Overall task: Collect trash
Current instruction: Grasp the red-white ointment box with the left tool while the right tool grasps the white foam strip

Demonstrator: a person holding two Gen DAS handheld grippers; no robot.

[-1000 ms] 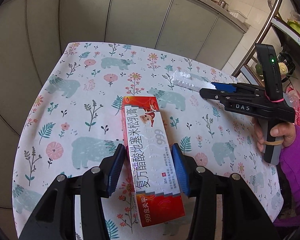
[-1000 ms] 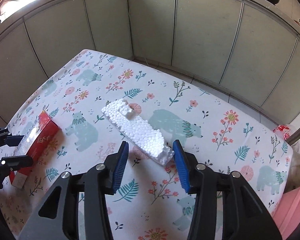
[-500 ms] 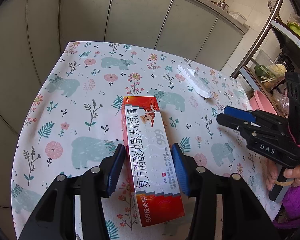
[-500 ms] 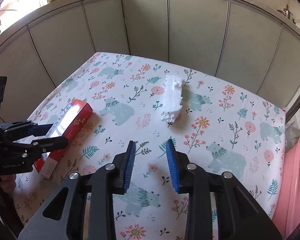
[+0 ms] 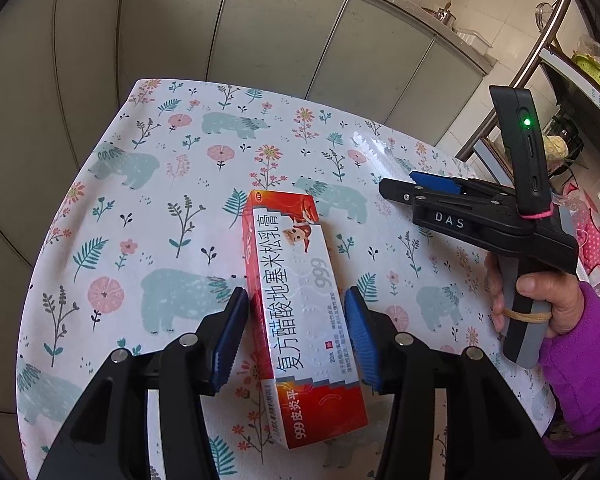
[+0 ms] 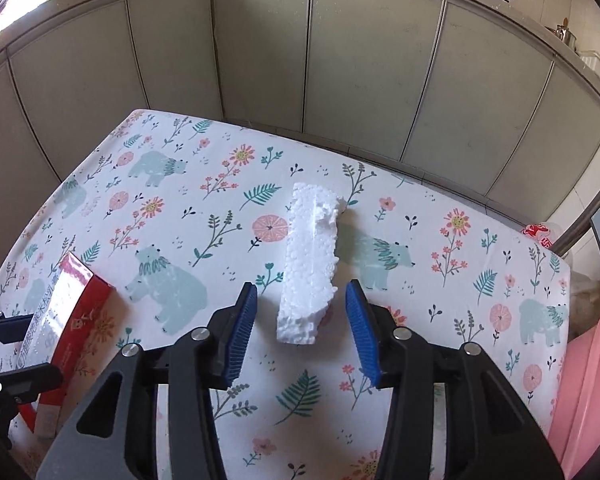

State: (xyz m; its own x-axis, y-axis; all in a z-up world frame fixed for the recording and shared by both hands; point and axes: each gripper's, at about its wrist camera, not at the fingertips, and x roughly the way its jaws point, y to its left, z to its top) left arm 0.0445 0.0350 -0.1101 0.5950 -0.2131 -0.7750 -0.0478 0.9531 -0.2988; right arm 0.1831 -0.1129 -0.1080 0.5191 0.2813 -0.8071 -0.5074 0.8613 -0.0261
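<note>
A red and white medicine box lies on the floral tablecloth. My left gripper is open, its blue pads on either side of the box, the left one touching or nearly so, the right one with a small gap. The box also shows at the left of the right wrist view. A white styrofoam strip lies mid-table. My right gripper is open, its pads astride the strip's near end without touching. The right gripper also shows in the left wrist view.
A pink basin sits past the table's right edge. Grey-green cabinet doors stand behind the table. A metal rack with kitchen items stands at the right. The table edges drop off at the left and far sides.
My right gripper pulled back and partly closed, then came forward again and opened around the styrofoam strip's near end. The strip has turned on the table. My left gripper and the box have not moved.
</note>
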